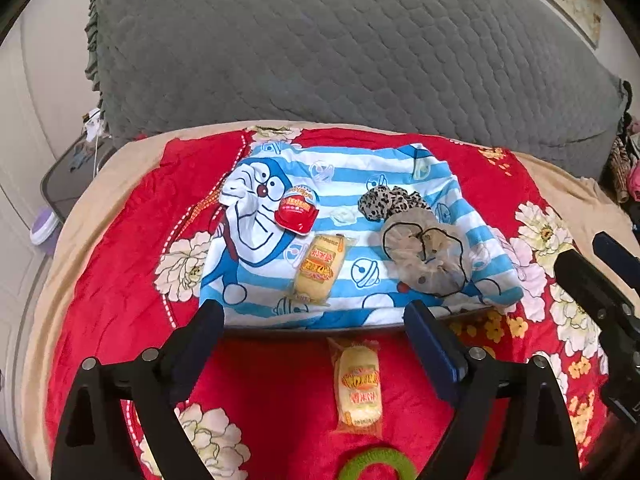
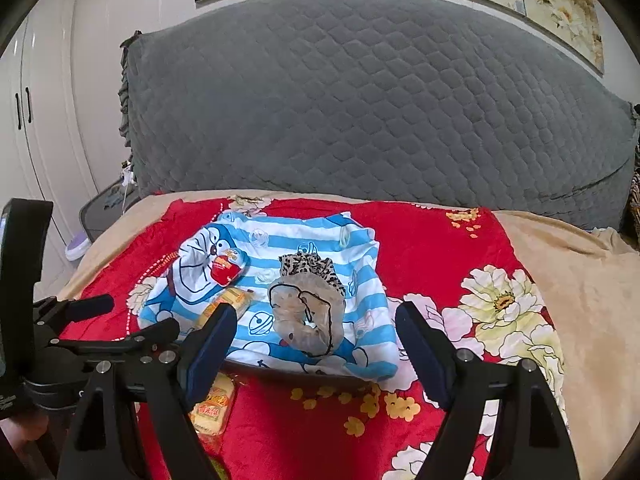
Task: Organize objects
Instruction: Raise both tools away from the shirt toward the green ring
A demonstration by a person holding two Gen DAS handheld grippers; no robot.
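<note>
A blue-and-white striped cartoon cloth point(image 1: 344, 168) point(image 2: 280, 240) lies on the red floral blanket point(image 1: 112, 280) point(image 2: 424, 248). On it sit a red snack cup point(image 1: 298, 210) point(image 2: 227, 266), a yellow wrapped cake point(image 1: 318, 266) point(image 2: 236, 304), a leopard scrunchie point(image 1: 386, 200) point(image 2: 306, 264) and a beige sheer scrunchie point(image 1: 426, 256) point(image 2: 306, 316). A second wrapped cake point(image 1: 358, 388) point(image 2: 214, 404) lies on the blanket in front of the cloth, with a green ring point(image 1: 376, 464) nearer still. My left gripper point(image 1: 314, 320) is open and empty above the cloth's front edge. My right gripper point(image 2: 316, 328) is open and empty near the beige scrunchie.
A grey quilted headboard cover point(image 1: 340, 48) point(image 2: 380, 100) rises behind the bed. A beige sheet point(image 2: 580, 280) shows beyond the blanket on the right. A small side table point(image 1: 68, 176) and white wardrobe doors point(image 2: 36, 120) stand at the left. The right gripper's body point(image 1: 600, 300) shows at the left wrist view's right edge.
</note>
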